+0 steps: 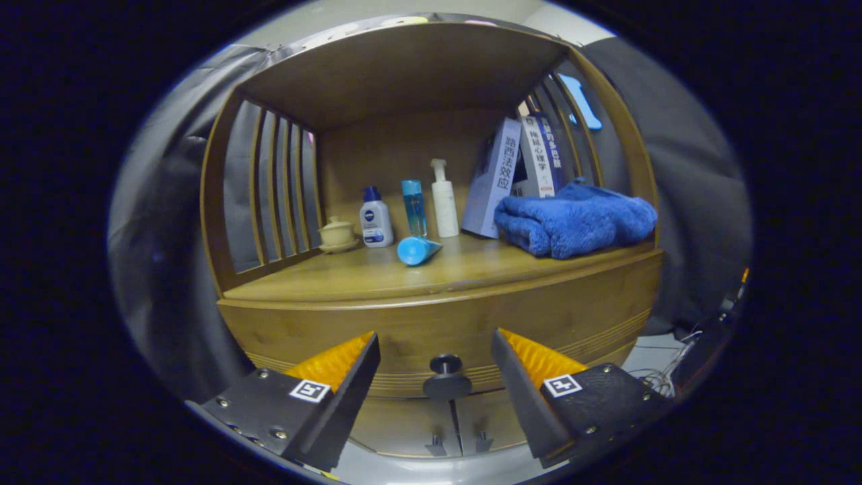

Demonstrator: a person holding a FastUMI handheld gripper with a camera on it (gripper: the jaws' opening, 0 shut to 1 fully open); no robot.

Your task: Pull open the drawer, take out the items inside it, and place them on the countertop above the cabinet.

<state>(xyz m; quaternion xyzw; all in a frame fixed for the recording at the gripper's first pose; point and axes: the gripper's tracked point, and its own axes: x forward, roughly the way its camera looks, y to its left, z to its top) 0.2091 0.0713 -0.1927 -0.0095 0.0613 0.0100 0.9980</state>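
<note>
Drawer [471,337] of the curved brown wooden cabinet sits flush and closed, its round black knob [446,378] straight ahead, centred in the gap of the spread, empty gripper [436,350]. Bottles and a blue towel [572,222] rest on the tabletop [404,276] above.

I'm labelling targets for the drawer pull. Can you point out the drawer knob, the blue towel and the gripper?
drawer knob [446,364], gripper view, on its round dark head.
blue towel [576,219], gripper view, on the folded middle.
gripper [436,345], gripper view, midway between its open fingertips.
</note>
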